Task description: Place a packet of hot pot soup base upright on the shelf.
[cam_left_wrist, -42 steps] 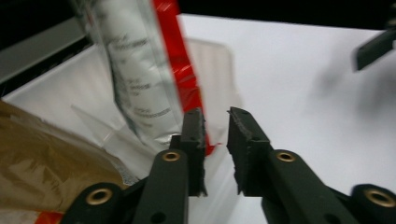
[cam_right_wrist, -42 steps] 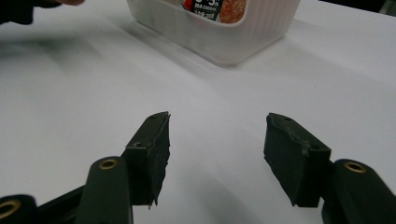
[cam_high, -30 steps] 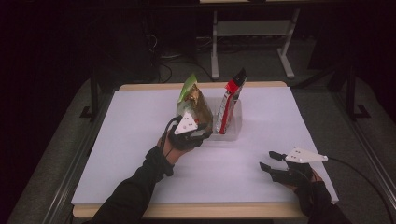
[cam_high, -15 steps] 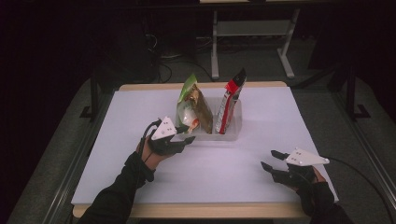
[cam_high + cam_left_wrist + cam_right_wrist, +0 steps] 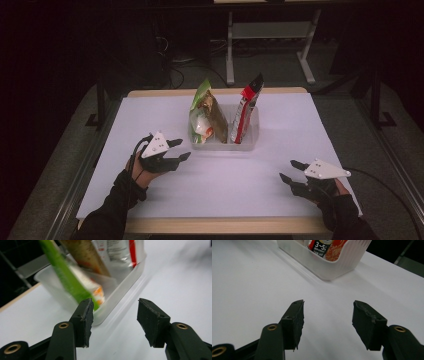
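Three snack packets stand upright in one clear bin [image 5: 247,144] mid-table, the green packet [image 5: 201,107] tipped leftward, beside the empty left gripper [image 5: 182,149], jaws just opening; right gripper [image 5: 291,170] gapes empty.

Red snack pouch [image 5: 325,247] reads "3~5", rest illegible.

Green snack pouch [image 5: 202,116] – upright, leaning – in clear bin [image 5: 250,142].
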`<state>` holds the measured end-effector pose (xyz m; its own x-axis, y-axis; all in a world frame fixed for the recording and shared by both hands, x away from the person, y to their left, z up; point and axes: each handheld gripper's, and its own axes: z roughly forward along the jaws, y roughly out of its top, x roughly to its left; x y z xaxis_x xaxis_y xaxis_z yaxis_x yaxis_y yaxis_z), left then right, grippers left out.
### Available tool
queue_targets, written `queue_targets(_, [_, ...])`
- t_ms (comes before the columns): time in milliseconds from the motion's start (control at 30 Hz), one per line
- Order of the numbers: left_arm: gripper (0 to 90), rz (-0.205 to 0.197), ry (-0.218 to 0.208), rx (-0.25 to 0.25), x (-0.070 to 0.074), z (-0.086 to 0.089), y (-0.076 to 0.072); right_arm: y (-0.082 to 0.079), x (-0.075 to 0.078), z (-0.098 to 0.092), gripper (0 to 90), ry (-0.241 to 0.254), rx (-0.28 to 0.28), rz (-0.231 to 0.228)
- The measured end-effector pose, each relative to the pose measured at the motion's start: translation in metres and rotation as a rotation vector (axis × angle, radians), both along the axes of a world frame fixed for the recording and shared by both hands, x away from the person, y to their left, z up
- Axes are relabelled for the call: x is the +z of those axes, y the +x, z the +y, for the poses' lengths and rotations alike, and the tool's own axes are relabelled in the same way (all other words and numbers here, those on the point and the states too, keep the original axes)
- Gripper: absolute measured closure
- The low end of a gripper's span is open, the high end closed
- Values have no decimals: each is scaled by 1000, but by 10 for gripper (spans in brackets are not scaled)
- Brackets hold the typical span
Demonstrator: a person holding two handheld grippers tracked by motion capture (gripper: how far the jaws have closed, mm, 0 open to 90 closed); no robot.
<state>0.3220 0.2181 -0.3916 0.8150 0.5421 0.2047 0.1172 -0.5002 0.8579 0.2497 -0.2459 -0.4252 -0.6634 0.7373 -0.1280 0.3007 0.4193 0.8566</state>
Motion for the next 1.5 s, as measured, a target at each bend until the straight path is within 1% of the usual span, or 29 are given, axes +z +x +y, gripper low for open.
queue_targets(100, [438, 1, -2, 20, -3, 10, 0, 1, -1, 1, 409, -24, -4, -5])
queue_targets(233, [422, -1, 32, 41, -9, 19, -3, 1, 0, 0, 406, -36, -5, -14])
queue_targets(300, [407, -29, 52, 59, -12, 24, -6, 1, 0, -1, 389, -42, -7, -17])
queue_targets(367, [404, -24, 49, 65, -14, 31, -8, 0, 0, -2, 385, -52, -15, -23])
queue_targets(433, [390, -7, 50, 76, -16, 36, -9, 0, 0, -4, 381, -55, -19, -28])
queue_targets(500, [379, -3, 58, 84, -19, 42, -10, -1, 1, -6, 356, -58, -33, -34])
queue_targets(567, [366, 7, 62, 95, -22, 48, -11, -1, 2, -8, 357, -56, -41, -39])
queue_targets(633, [356, 11, 62, 106, -24, 53, -13, -3, 0, -9, 343, -60, -44, -39])
queue_targets(767, [338, 20, 67, 113, -27, 65, -17, -6, -4, -14, 334, -74, -48, -33])
queue_targets(833, [325, 22, 61, 121, -29, 70, -20, -8, -6, -17, 334, -81, -55, -36])
queue_targets(967, [311, 31, 39, 137, -30, 82, -25, -12, -9, -23, 317, -71, -65, -34])
queue_targets(1000, [304, 36, 24, 148, -31, 85, -26, -12, -10, -24, 308, -69, -68, -32])
queue_targets(1033, [282, 34, 27, 162, -31, 88, -27, -13, -10, -25, 302, -67, -70, -31])
queue_targets(1100, [271, 40, 15, 185, -33, 93, -30, -15, -12, -28, 297, -61, -68, -31])
queue_targets(1133, [252, 45, 0, 193, -34, 96, -31, -15, -12, -28, 280, -59, -66, -34])
queue_targets(1200, [240, 53, -6, 203, -35, 101, -34, -16, -12, -29, 268, -63, -71, -37])
queue_targets(1267, [196, 63, -17, 223, -37, 105, -37, -16, -11, -29, 265, -61, -75, -39])
queue_targets(1367, [190, 72, -39, 238, -37, 112, -41, -16, -11, -30, 251, -65, -83, -46])
queue_targets(1467, [169, 74, -61, 261, -38, 119, -44, -16, -11, -30, 202, -67, -97, -50])
queue_targets(1500, [167, 80, -71, 266, -38, 122, -45, -16, -11, -30, 199, -69, -102, -50])
